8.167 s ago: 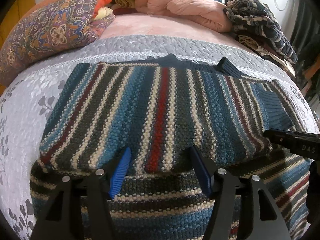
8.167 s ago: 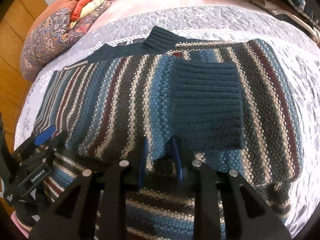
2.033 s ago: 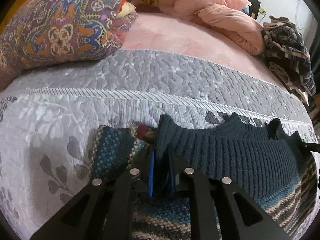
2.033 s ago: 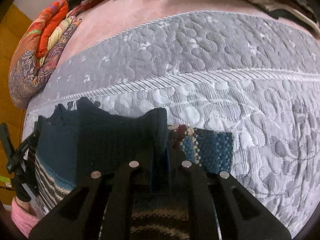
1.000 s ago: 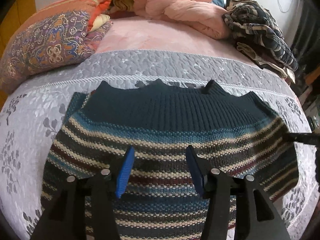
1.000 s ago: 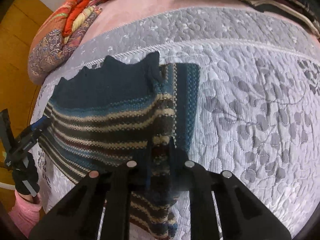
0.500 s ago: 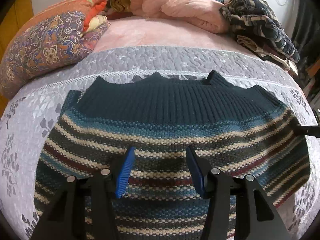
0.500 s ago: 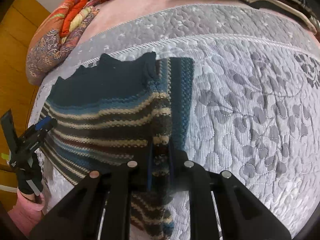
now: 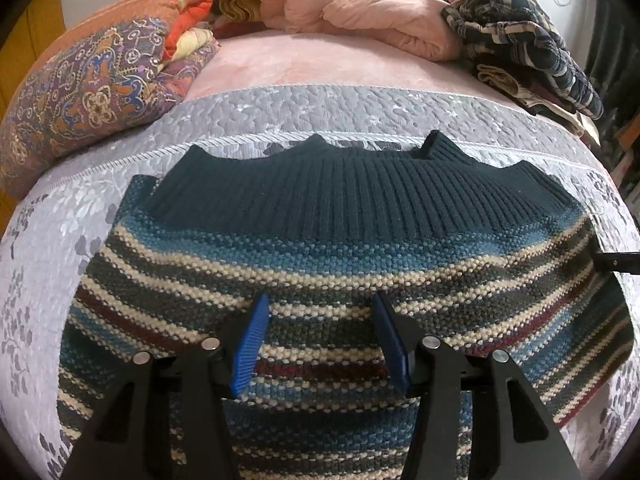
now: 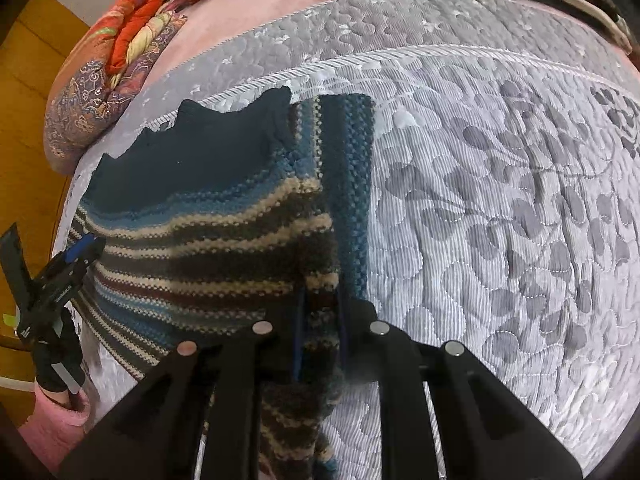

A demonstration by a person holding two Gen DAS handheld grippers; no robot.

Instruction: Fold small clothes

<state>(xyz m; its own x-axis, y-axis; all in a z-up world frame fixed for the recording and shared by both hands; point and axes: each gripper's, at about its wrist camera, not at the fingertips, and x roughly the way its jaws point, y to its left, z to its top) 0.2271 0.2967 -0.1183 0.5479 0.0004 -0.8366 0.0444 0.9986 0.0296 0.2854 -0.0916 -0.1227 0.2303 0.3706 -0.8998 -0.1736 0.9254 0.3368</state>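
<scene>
A striped knit sweater [image 9: 320, 264] lies folded on the grey quilted bedspread [image 9: 320, 112], its dark ribbed hem [image 9: 352, 196] along the far edge. My left gripper [image 9: 320, 302] hovers open over the near middle of the sweater, blue pads [image 9: 252, 340] spread with nothing between them. In the right wrist view the sweater [image 10: 208, 216] fills the left half. My right gripper [image 10: 320, 308] is shut on the sweater's right edge, with fabric bunched between the fingers. The left gripper [image 10: 60, 276] shows at the far left, above a pink sleeve [image 10: 52, 420]. The right gripper's tip [image 9: 616, 262] shows at the sweater's right side.
A patterned paisley pillow [image 9: 92, 88] lies at the back left and a pink duvet [image 9: 360, 12] at the back. A pile of plaid clothes [image 9: 532, 48] sits at the back right. Bare grey bedspread [image 10: 500, 220] stretches right of the sweater.
Two seconds ago both grippers were shut on the ribbed hem at the far edge. The left has since let go and drawn back. The right has drawn back along the sweater's right edge, still shut.
</scene>
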